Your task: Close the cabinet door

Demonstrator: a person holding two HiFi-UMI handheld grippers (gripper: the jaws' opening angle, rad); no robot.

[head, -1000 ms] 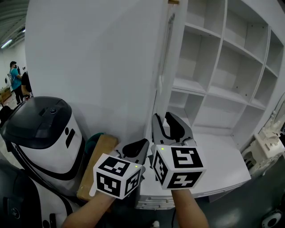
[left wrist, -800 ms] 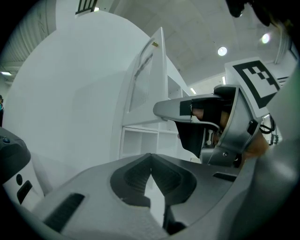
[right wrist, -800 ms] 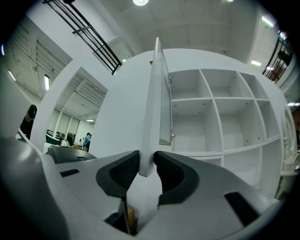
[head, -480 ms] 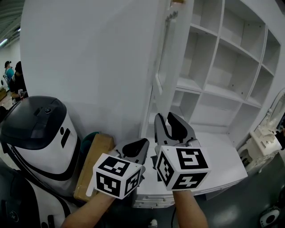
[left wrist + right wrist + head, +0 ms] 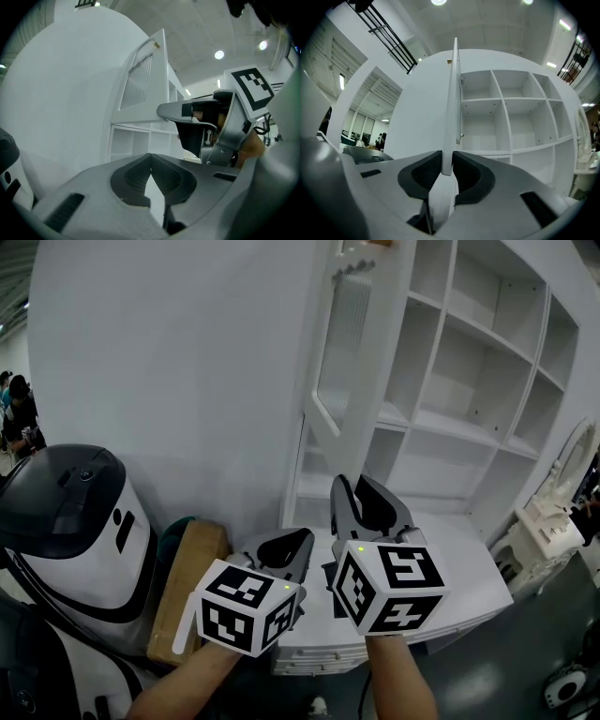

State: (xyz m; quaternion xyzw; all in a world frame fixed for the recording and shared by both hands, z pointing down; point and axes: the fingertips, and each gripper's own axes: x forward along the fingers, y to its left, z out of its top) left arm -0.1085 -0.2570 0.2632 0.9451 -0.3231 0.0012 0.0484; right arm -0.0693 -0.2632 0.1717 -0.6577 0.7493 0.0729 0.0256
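White shelving (image 5: 450, 427) stands bare at the rear, with the cabinet door (image 5: 349, 343) swung well out from it and edge-on to the right tool (image 5: 354, 488); that tool's jaws have just been closing and pinch the door's lower free edge between them, judged a purchase for swinging it back over the shelves. Left tool (image 5: 292, 545) is clenched on nothing, just beside the right and clear of the door, apparently so as not to foul the swing.
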